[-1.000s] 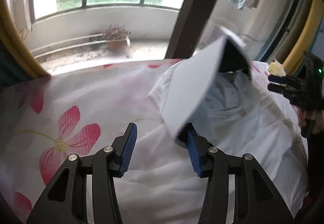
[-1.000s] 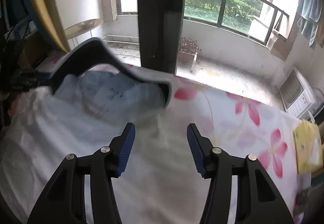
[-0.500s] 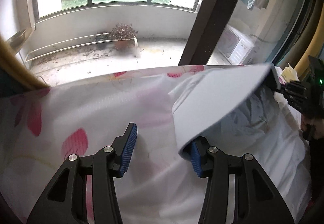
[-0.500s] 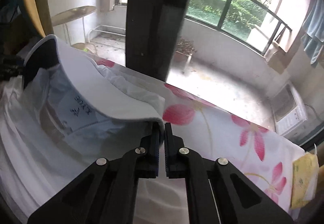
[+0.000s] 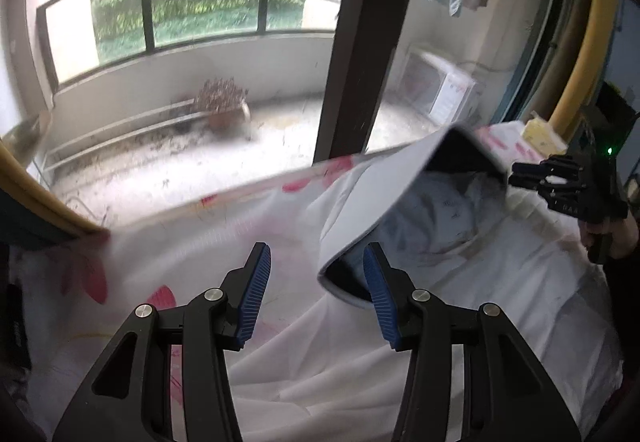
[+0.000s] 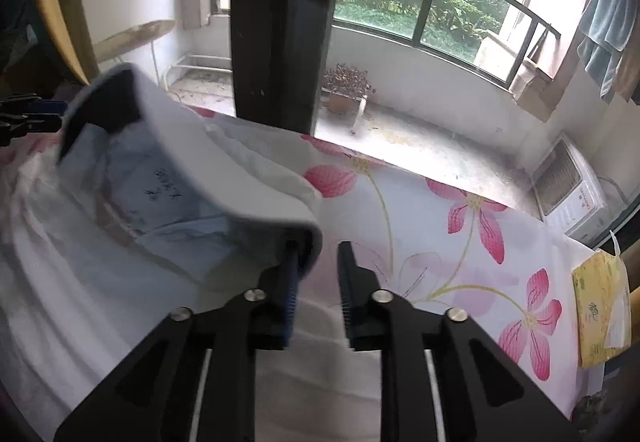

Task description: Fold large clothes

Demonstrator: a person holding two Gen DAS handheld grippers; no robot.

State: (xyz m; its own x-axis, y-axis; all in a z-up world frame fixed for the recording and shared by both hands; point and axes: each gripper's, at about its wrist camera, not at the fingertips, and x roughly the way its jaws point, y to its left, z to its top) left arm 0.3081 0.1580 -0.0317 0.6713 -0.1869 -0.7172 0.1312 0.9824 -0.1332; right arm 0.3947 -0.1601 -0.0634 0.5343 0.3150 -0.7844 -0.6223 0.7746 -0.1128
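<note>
Left gripper [image 5: 316, 292] jaws apart — white shirt [image 5: 460, 282], collar [image 5: 384, 202] lifted, floral sheet [image 5: 168, 242].

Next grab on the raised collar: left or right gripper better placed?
Probably left: collar sits between the left gripper's open jaws. The right gripper's jaws have just been opening, collar outside them.

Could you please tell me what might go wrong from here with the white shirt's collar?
1. The right gripper has just been opening its jaws; the stiff pale-grey collar of the white cotton shirt only leans on one finger, the gap empty, so it may flop back.
2. The left gripper is open too, the collar's other end loose between its jaws: nothing is held.
3. Closing low could pinch the pink-flowered bedsheet as well.
</note>
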